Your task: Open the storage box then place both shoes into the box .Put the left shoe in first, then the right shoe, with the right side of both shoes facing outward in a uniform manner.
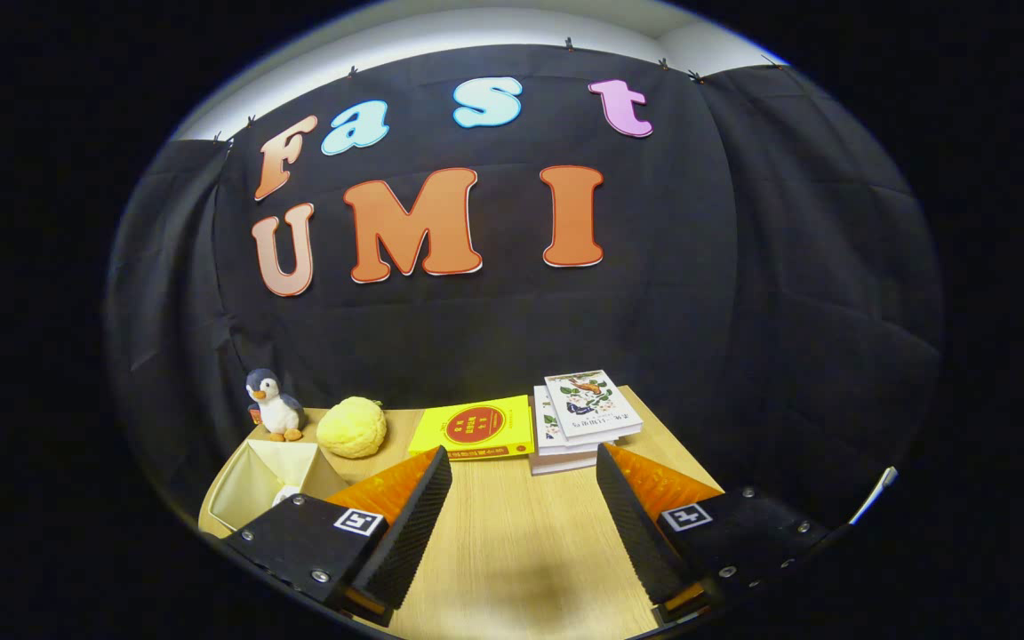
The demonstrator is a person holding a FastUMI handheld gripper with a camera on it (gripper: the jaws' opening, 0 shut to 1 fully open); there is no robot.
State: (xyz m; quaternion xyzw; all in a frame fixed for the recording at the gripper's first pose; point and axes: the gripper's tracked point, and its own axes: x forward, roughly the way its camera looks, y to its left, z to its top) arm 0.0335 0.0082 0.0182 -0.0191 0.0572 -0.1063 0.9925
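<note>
Recording booth: black cloth wall [476, 329], wooden table [521, 533], staged books [588, 418]

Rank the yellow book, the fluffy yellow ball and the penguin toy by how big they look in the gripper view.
1. Yellow book, widest by far.
2. Fluffy yellow ball.
3. Penguin toy, close to the ball in height but narrower; I'd call that pair a near tie.
All lie beyond the open tool.

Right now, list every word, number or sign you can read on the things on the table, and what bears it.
On the yellow book: print on a red disc, too blurred to read.
On the top book of the white stack: a title line, too small to read.
On the hand-held gripper: a square black-and-white marker on each finger, no words; fingers open over the table.
</note>
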